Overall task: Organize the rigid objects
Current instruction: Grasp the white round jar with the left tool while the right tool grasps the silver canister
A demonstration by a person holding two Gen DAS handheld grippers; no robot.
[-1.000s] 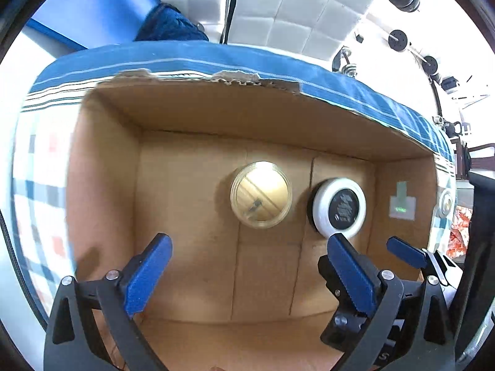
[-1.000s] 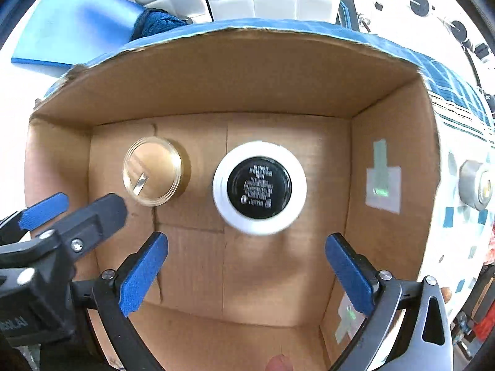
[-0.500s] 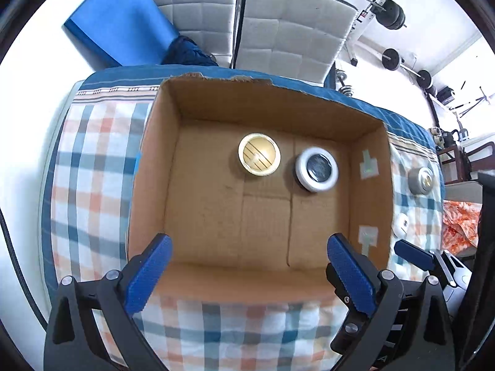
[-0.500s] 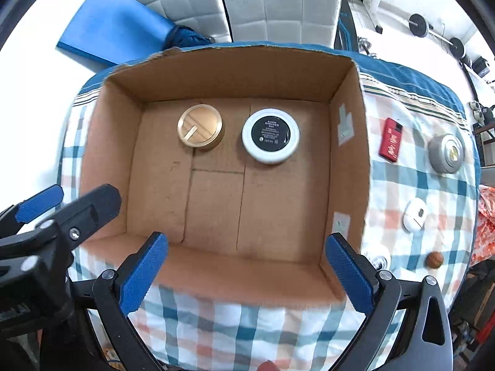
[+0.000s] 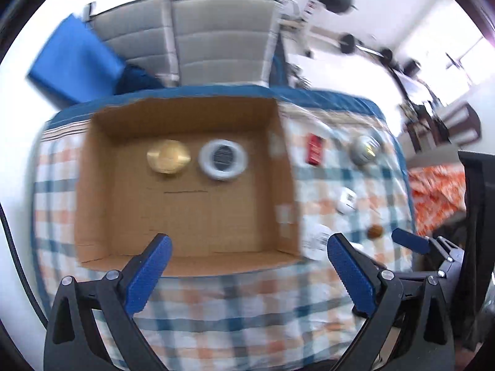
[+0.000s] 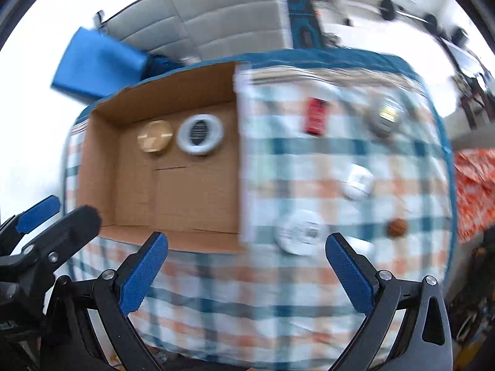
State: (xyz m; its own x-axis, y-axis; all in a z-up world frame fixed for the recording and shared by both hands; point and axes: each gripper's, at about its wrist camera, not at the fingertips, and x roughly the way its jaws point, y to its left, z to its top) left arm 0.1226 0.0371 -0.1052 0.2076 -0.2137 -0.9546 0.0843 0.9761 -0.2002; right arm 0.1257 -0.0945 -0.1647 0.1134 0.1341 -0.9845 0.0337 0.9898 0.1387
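Though blurred, red box (image 6: 316,116), seemingly walnut (image 6: 398,228) beside carton (image 6: 173,92).

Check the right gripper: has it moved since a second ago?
Yes. The right gripper has pulled back out of the box and swung right, toward the loose items on the cloth.

The cardboard box (image 5: 92,185) is plain brown. In it lie a gold round tin (image 5: 168,156) and a white-rimmed jar with a black lid (image 5: 223,159). The tablecloth (image 6: 278,293) is checked white, teal and orange (blurred here). On it: a red packet (image 6: 316,116), a brown ball (image 6: 398,227), a white disc (image 6: 300,232).
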